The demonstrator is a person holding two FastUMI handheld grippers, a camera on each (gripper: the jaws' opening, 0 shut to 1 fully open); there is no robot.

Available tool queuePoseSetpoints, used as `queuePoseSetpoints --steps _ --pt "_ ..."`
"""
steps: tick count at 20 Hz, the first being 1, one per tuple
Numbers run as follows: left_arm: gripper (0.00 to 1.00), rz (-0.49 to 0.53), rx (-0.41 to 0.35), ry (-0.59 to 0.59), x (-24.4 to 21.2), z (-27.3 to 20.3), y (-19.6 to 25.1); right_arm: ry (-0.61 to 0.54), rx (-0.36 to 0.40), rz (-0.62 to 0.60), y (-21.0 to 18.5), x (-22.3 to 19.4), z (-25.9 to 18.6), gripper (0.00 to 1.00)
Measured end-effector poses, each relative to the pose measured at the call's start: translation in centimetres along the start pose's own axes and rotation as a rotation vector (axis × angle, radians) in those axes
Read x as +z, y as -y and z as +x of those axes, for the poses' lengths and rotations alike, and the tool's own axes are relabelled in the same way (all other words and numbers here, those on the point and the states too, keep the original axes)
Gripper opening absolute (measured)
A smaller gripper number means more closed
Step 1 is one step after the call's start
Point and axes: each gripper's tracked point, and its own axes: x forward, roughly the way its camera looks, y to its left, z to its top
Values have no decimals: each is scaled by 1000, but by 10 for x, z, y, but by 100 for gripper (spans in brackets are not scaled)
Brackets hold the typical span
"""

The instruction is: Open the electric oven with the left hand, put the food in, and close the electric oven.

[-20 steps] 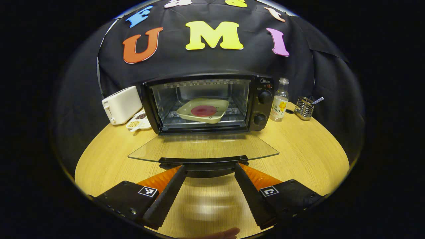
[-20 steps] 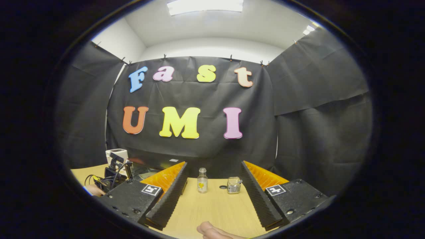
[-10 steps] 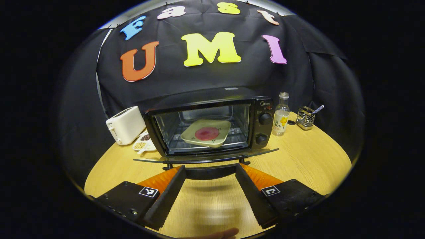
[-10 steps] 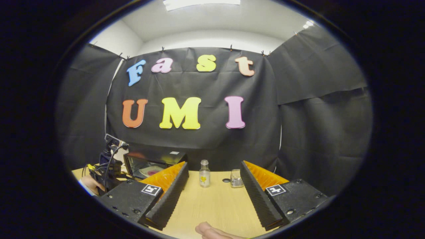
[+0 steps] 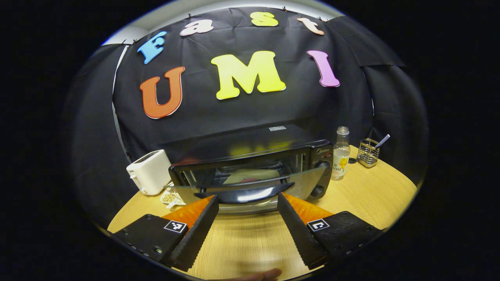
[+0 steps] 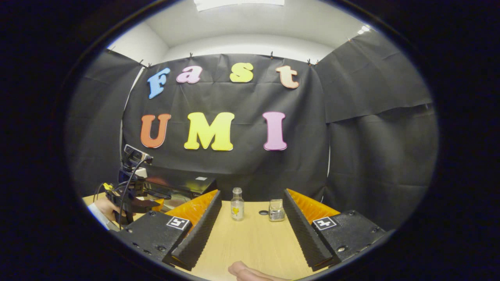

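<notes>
Left gripper [image 5: 247,212], fingers spread, sits at lower centre below the door handle [image 5: 245,194] of the half-raised electric oven [image 5: 250,168]. Right gripper [image 6: 252,218], fingers spread, holds nothing.

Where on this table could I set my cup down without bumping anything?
The table has bare wood right of the oven, in front of the bottle and wire holder. Bare wood also lies between the right gripper fingers. It is crowded left of the oven: the toaster and small dish sit close.
</notes>
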Motion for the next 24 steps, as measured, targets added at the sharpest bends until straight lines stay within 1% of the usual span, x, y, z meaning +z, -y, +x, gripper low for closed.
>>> queuePoseSetpoints --steps 2,4,6,8,10,13,15,19,21,24 --pt "97 -34 8 -15 -2 19 -3 4 7 8 -4 0 0 99" --pt "97 -49 22 -8 -1 24 -10 0 16 11 -7 -1 -3 99" --pt "96 -68 36 -21 -5 19 -13 -7 29 13 -10 -3 -7 99" --pt "97 -99 24 -15 -3 4 -12 0 30 24 -10 0 -14 99" --pt "97 -116 8 9 -2 -20 -11 13 33 36 -13 3 -21 99" --pt "96 -63 54 70 7 -65 -24 22 53 68 -25 5 -35 100" --pt "96 -44 71 115 16 -104 -27 32 55 85 -28 8 -47 99" --pt "96 -74 125 189 36 -178 -35 49 44 99 -31 14 -79 99" --pt "96 -102 111 216 47 -212 -32 62 21 83 -27 22 -98 99" --pt "96 -168 57 269 68 -269 -28 96 -5 67 -23 41 -127 98"
